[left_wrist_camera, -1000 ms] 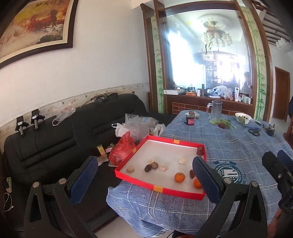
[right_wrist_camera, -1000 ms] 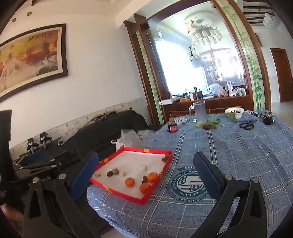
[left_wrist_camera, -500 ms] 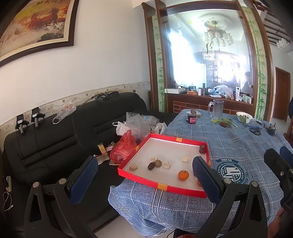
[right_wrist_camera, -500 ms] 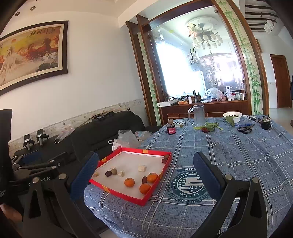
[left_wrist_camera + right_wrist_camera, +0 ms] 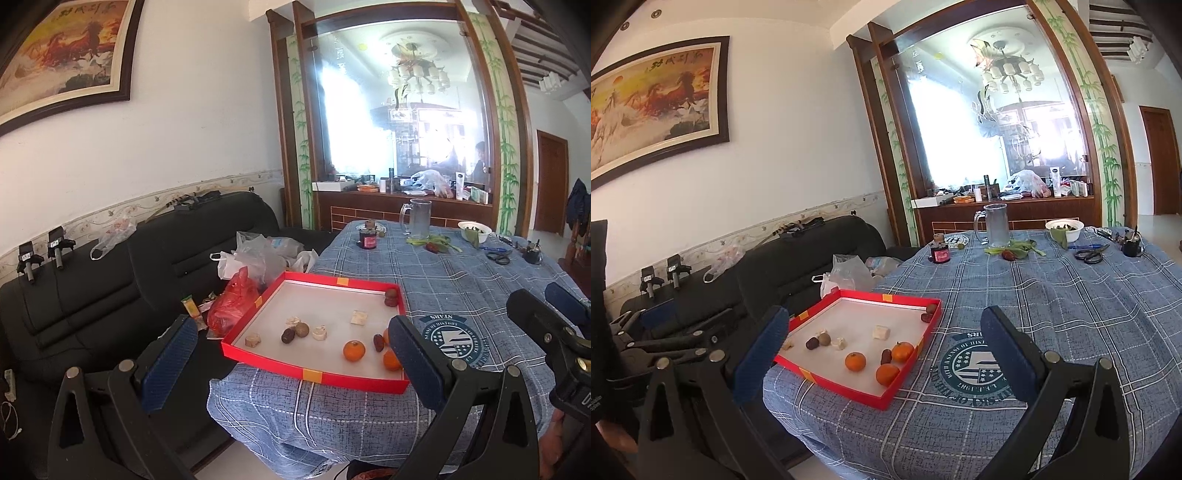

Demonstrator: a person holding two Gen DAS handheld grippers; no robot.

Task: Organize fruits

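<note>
A red tray (image 5: 314, 374) with a white floor lies at the near left corner of the table, over its edge. In it are three oranges (image 5: 354, 350) at the near right, dark dates (image 5: 287, 335) and pale pieces (image 5: 359, 317). My left gripper (image 5: 291, 332) is open and held short of the tray, with nothing between its fingers. From the right wrist the same tray (image 5: 842, 386) and oranges (image 5: 855, 361) sit left of centre. My right gripper (image 5: 884, 317) is open and empty too. Each gripper shows at the edge of the other's view: right gripper (image 5: 533, 295), left gripper (image 5: 676, 332).
A blue checked cloth (image 5: 1052, 295) covers the table. At its far end stand a glass mug (image 5: 995, 225), a small red jar (image 5: 940, 253), a white bowl (image 5: 1064, 229) and scissors (image 5: 1091, 254). A black sofa (image 5: 110, 295) with plastic bags (image 5: 258, 258) lies to the left.
Both views have shifted a little as the grippers drift in front of the table. The fruit in the tray has not moved, and both grippers stay open.
</note>
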